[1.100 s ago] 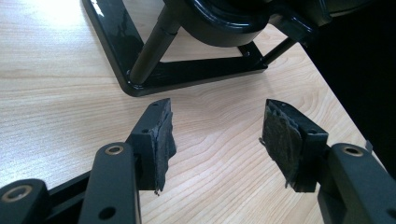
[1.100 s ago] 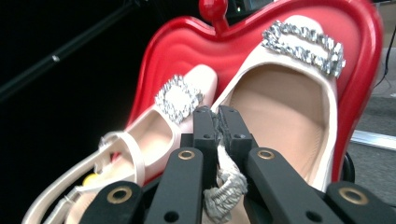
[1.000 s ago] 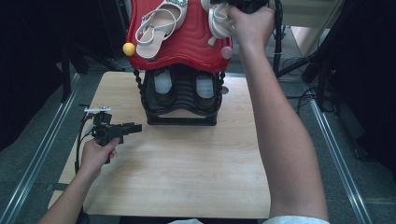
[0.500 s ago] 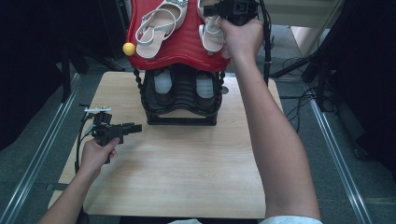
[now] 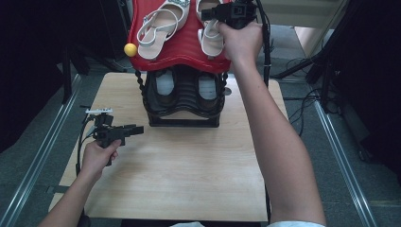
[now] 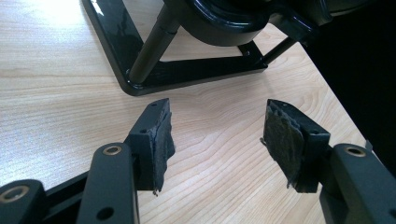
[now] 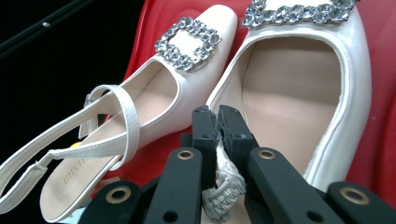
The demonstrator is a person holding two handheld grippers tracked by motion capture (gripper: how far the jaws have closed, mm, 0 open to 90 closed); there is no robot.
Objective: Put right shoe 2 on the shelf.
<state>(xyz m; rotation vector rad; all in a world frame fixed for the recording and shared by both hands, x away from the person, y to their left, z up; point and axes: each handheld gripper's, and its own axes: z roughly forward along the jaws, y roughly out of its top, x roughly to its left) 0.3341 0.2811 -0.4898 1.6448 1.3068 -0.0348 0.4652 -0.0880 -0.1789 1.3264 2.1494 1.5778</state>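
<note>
The left tongs (image 6: 217,140) gape above the wooden table (image 6: 56,93), near a black rack base (image 6: 187,74).

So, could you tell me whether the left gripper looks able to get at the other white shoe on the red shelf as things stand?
Probably yes, with a long reach. The left gripper sits low by the table with jaws open and empty, and the left shoe lies uncovered on the red shelf; the right gripper holds the neighbouring shoe.

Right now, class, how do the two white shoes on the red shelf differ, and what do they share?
The right shoe has its strap pinched in the shut right gripper; the left shoe lies free, with no gripper touching it. The left shoe's slingback strap loops loose and open; the right shoe's strap is bunched between the jaws. Both are white with a jewelled buckle, resting on the red shelf.
</note>
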